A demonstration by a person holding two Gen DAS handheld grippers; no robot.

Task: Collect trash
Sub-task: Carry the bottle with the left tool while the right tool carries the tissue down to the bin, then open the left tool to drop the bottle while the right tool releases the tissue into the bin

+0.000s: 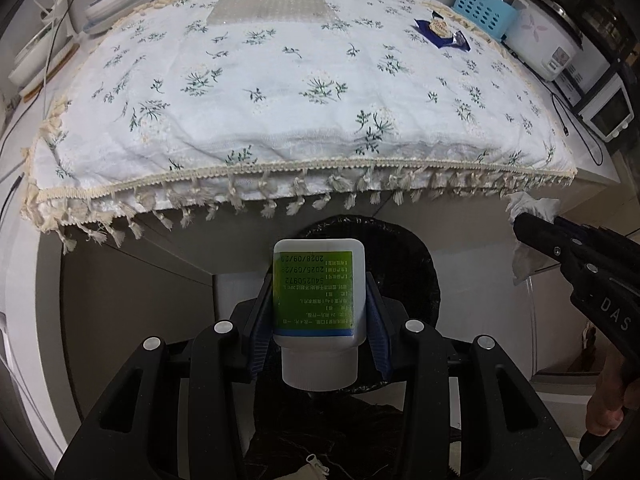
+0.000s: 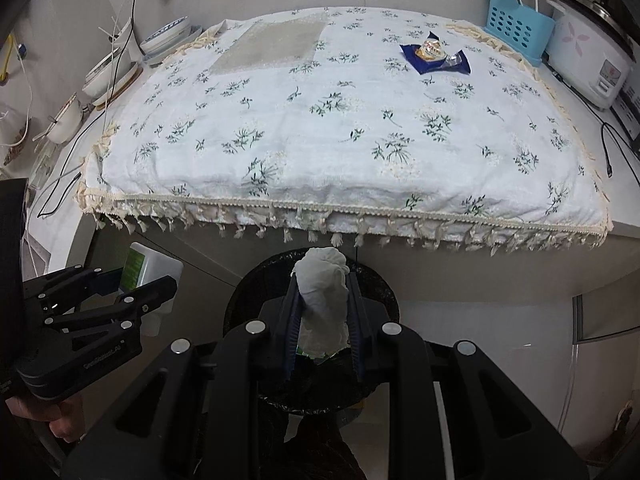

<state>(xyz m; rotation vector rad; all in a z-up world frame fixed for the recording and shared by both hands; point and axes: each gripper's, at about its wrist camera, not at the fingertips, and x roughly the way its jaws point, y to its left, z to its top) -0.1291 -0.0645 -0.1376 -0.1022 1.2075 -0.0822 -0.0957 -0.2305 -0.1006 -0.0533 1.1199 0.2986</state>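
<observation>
Both grippers hold trash above the black bin (image 2: 312, 280) — left gripper (image 1: 320, 308) clamps a white bottle (image 1: 319, 292), right gripper (image 2: 322, 312) pinches a crumpled tissue (image 2: 324, 292). Released off-centre, the bottle may miss — a blue wrapper (image 2: 434, 56) remains on the tablecloth (image 2: 340, 140).

Smooth white plastic bottle (image 1: 319, 308) with glossy green label; crumpled soft paper tissue (image 2: 325, 296); matt woven cloth tablecloth (image 1: 280, 92), tasselled fringe; shiny foil wrapper (image 2: 436, 58) on the tablecloth.

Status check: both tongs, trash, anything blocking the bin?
Left tongs shut on white bottle. Right tongs shut on crumpled tissue. Both above black-lined bin, nothing blocking it. Blue wrapper left on tablecloth.
</observation>
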